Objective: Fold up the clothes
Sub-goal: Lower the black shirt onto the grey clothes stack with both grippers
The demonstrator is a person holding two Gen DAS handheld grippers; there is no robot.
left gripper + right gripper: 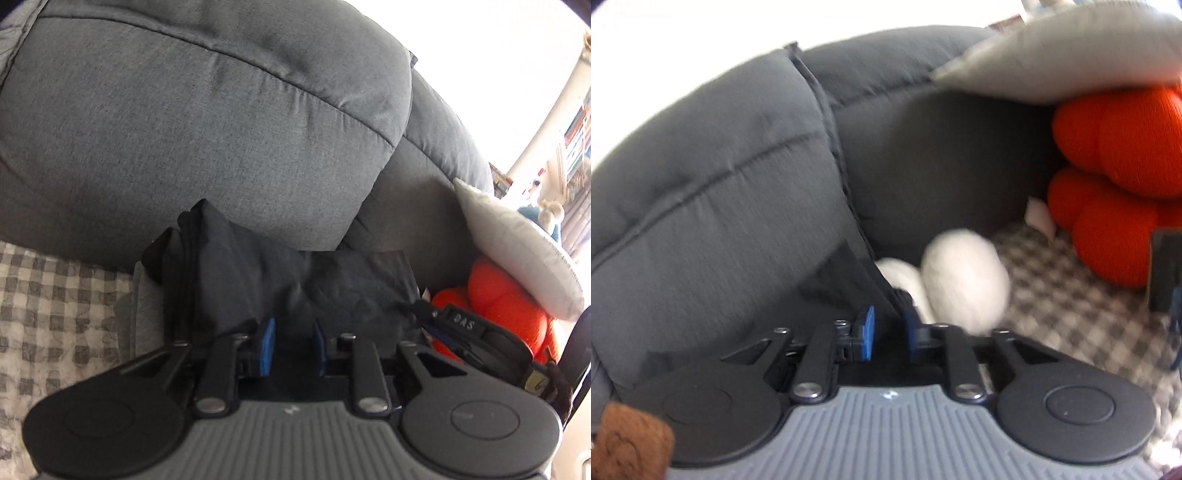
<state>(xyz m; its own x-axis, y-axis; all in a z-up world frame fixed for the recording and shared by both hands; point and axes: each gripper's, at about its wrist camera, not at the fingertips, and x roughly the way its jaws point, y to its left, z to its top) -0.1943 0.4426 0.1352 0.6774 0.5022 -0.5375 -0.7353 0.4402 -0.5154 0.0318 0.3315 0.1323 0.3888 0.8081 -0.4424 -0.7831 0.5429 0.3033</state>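
Note:
A dark navy garment point(280, 280), folded into a thick bundle, stands against the grey sofa back cushion point(207, 122). My left gripper point(293, 343) is close in front of it, its blue pads point(267, 343) a small gap apart with dark cloth between and behind them; whether they pinch it I cannot tell. My right gripper point(888, 332) shows blue pads point(868, 332) a small gap apart, with a dark fabric edge point(871, 280) running down between them. The right gripper also shows at the right of the left wrist view point(461, 332).
An orange knotted cushion point(509, 306) point(1119, 177) and a light grey pillow point(517, 254) point(1071, 51) sit in the sofa corner. White rounded soft things point(964, 280) lie on the checked cover point(1071, 295) point(55, 306). A brown fuzzy thing point(628, 443) is at lower left.

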